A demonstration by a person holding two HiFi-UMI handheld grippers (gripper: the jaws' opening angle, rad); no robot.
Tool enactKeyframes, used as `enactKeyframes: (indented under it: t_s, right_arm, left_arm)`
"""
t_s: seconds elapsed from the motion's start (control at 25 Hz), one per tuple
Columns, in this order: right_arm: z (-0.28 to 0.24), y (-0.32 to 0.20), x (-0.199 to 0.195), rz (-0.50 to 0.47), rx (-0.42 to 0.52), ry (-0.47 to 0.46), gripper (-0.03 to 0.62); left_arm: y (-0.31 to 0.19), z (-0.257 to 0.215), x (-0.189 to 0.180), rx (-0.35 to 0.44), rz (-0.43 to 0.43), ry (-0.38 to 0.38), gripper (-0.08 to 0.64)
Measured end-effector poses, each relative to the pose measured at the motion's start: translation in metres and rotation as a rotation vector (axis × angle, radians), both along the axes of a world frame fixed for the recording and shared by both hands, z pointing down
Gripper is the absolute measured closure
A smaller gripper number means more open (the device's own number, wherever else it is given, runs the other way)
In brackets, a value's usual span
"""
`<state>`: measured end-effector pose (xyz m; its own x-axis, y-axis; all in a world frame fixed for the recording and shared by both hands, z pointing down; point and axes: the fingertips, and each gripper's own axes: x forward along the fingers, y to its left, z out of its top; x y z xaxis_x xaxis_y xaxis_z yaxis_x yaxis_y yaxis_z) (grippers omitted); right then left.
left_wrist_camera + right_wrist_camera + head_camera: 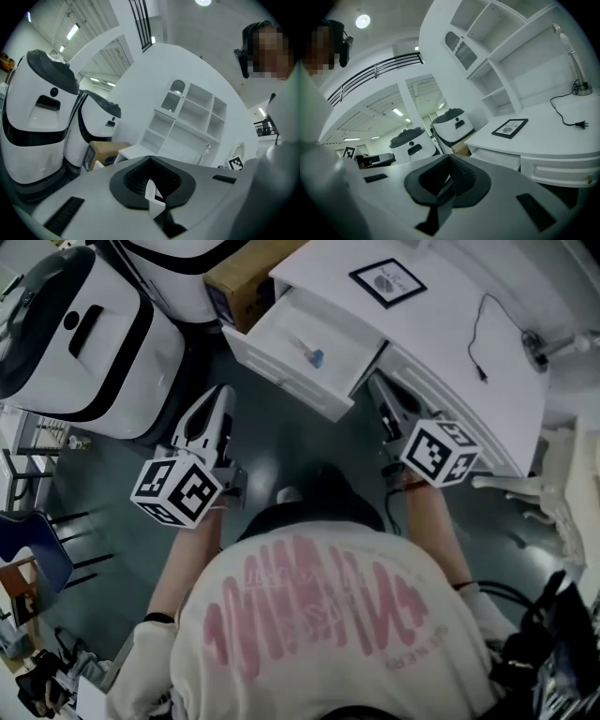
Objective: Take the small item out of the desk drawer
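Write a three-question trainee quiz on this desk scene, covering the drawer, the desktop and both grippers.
1. True or false: the desk drawer is pushed shut.
2. Which of these lies on top of the desk? A) a framed picture B) a keyboard C) a mug
3. Where is the small item, and what state is each gripper in?

Key
1. False: it stands open.
2. A.
3. It lies inside the open desk drawer. The left gripper and the right gripper are both shut and empty, and neither touches the small item.
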<state>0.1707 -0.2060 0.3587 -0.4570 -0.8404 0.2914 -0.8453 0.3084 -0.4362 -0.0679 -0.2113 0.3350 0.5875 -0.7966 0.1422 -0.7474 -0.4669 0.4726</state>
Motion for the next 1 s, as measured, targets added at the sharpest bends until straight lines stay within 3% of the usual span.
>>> enactKeyframes:
  t_s: [0.24,0.52,0.8,1.0]
  right_arm:
    - [0.041,-0.051,-0.008,-0.054,-0.094,0.040,0.575]
    - [0.090,-0.133,-0.019,-0.136,-0.180,0.090,0.575]
    - [0.151,-0.204,-0.045,-0.277,-0.268,0.174,0.575]
    - [0.201,-0.220,-0.064,-0.405,-0.340,0.269,0.574]
  left_arm:
    - [-0.039,0.039,-0.002,-0.095,-0.042,0.002,0.532]
    - [-0.092,0.077,-0.010,-0.152,-0.092,-0.006,0.532]
    - [-0.148,0.119,-0.030,-0.242,-0.193,-0.023,0.532]
    - [-0.162,0.136,-0.046,-0.280,-0.279,-0.032,0.532]
